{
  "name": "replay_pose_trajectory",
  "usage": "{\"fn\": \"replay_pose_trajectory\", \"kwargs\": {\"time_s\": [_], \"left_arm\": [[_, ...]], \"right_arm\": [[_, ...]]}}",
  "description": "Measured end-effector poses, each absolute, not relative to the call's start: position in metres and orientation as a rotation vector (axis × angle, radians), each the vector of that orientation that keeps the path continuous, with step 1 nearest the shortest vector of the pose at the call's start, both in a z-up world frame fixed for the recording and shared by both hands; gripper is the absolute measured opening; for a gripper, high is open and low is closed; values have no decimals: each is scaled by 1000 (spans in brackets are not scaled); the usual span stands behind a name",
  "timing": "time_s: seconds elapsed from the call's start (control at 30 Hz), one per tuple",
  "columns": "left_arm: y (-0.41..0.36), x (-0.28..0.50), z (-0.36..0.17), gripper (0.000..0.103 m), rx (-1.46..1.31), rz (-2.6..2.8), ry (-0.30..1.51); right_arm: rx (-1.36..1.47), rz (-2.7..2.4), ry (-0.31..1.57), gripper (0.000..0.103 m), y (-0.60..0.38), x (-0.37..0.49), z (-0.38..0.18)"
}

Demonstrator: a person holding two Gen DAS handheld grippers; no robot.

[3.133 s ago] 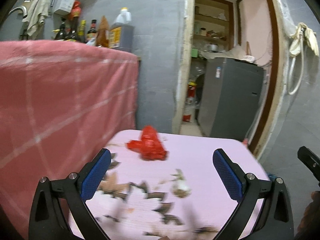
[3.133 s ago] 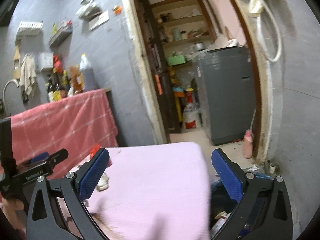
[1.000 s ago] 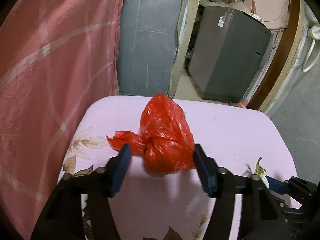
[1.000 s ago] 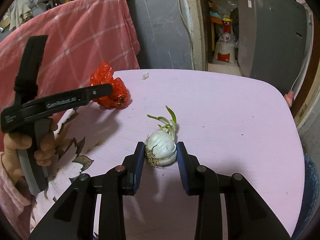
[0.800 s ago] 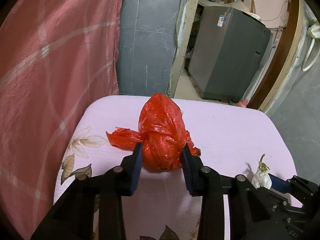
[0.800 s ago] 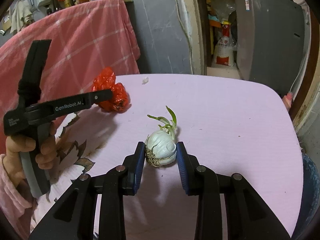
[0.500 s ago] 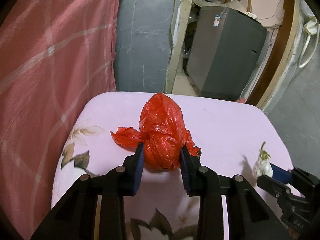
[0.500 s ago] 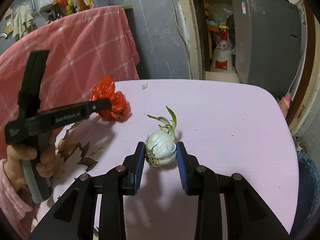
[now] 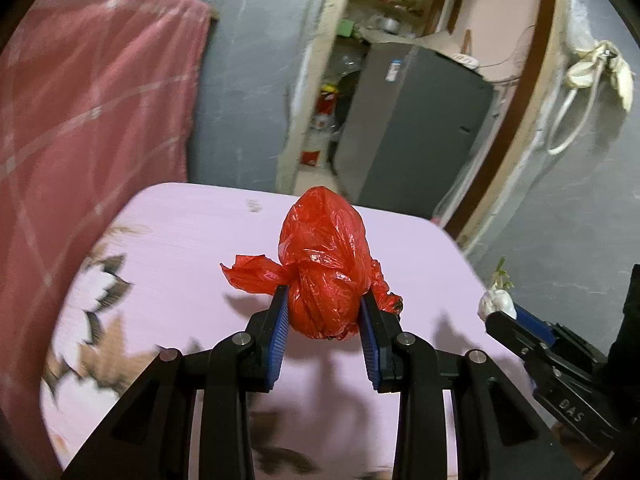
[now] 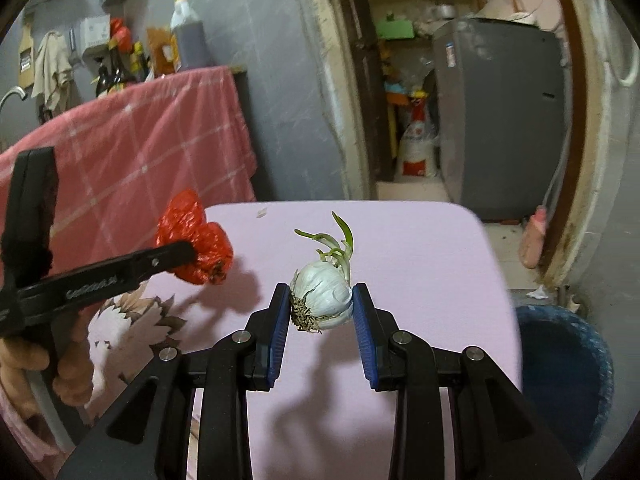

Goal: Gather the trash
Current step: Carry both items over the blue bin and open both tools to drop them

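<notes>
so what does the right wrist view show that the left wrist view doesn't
Only the right wrist view shows the blue bin on the floor beside the table, the bottles above the pink cloth, and the hand holding the left gripper. Only the left wrist view shows the white hose on the wall. Both show the red bag in the left gripper and the garlic in the right gripper.
</notes>
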State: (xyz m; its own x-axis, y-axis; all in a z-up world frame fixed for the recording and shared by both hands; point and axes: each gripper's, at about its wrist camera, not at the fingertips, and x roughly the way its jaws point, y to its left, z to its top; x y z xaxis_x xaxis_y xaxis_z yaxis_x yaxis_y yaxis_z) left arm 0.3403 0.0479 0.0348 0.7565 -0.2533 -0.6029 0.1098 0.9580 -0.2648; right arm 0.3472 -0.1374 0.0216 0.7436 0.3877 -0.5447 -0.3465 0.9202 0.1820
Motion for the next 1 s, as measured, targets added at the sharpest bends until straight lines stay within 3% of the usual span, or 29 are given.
{"fn": "replay_pose_trajectory", "kwargs": {"time_s": [0.5, 1.0], "left_arm": [[-97, 310, 28, 28, -185, -337, 611], [-200, 330, -6, 28, -120, -416, 665]], "right_arm": [[102, 155, 472, 29, -268, 293, 27], [162, 28, 497, 29, -359, 289, -4]]}}
